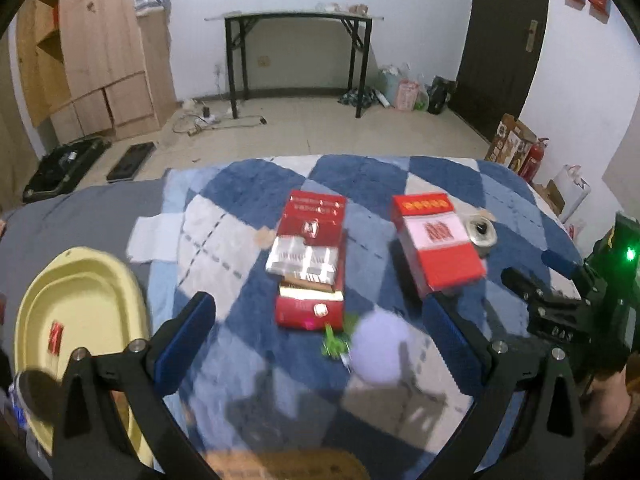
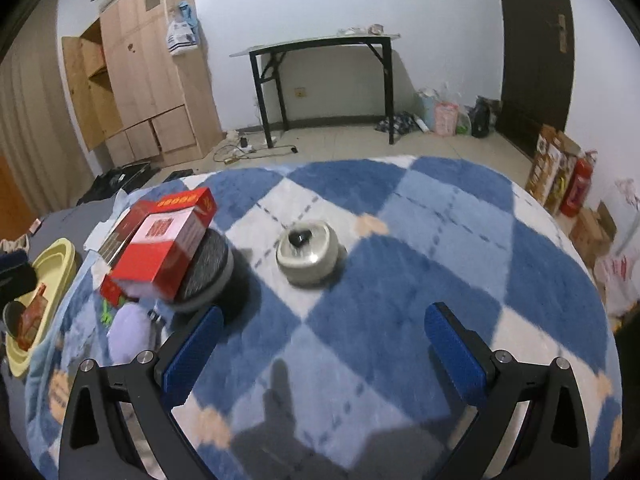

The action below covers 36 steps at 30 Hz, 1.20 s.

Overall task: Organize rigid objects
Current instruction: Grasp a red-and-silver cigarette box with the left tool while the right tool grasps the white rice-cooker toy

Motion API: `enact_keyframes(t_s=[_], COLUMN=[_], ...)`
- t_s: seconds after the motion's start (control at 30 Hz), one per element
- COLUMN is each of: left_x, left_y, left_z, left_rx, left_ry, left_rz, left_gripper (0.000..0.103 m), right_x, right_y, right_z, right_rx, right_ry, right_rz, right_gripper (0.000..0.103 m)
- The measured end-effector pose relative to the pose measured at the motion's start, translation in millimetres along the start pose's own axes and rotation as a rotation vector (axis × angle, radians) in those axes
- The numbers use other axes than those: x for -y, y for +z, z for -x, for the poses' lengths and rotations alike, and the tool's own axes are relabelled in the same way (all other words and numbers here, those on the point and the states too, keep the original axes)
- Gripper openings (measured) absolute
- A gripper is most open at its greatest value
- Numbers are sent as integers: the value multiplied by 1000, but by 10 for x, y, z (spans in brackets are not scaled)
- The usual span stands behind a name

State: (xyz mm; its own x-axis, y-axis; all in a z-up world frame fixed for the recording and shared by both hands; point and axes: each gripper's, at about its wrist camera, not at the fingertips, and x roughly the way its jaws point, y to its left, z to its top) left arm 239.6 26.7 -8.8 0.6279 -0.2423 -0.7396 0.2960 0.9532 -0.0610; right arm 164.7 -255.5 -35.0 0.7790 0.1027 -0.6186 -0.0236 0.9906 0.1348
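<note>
You've got the yellow tray (image 1: 80, 304) at far left, smooth moulded plastic with a shallow lip, already holding one small red pack, so I'd guess that's where things go. Your left claw (image 1: 320, 320) is wide open over the fuzzy blue-and-white checked blanket (image 2: 400, 208); come down square on the glossy dark red carton (image 1: 310, 260), gripping its flat long sides. The red-and-white box (image 1: 436, 240) sits tilted on a round pad. Right claw (image 2: 320, 336), open too, faces the round grey tin (image 2: 308, 254).
</note>
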Motion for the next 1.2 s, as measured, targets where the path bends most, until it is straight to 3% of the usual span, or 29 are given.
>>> enact_keyframes(t_s=[0.2, 0.33, 0.5, 0.63, 0.7, 0.8, 0.87, 0.97, 1.2], left_x=[-45, -162, -124, -90, -85, -70, -81, -70, -61], left_y=[210, 267, 293, 298, 296, 292, 291, 273, 321], left_z=[-401, -600, -738, -858, -922, -958, -970, -903, -420], left_rx=[-15, -39, -56, -67, -83, -83, -83, -60, -4], left_ry=[-22, -76, -83, -80, -91, -98, -103, -104, -92], left_rz=[-131, -114, -142, -162, -155, -142, -122, -118, -80], left_gripper=[103, 103, 102, 102, 96, 77, 60, 57, 57], right_x=[10, -17, -46, -59, -46, -16, -8, -41, -6], right_y=[64, 137, 224, 251, 259, 262, 254, 242, 187], right_z=[-432, -666, -839, -917, -944, -965, -941, -886, -472], right_rx=[-1, -19, -18, -32, -29, -25, -22, -6, 33], right_ry=[0, 11, 6, 1, 10, 0, 9, 23, 35], right_rz=[-6, 21, 31, 26, 23, 15, 11, 29, 68], right_gripper=[103, 103, 103, 94, 92, 73, 64, 54, 54])
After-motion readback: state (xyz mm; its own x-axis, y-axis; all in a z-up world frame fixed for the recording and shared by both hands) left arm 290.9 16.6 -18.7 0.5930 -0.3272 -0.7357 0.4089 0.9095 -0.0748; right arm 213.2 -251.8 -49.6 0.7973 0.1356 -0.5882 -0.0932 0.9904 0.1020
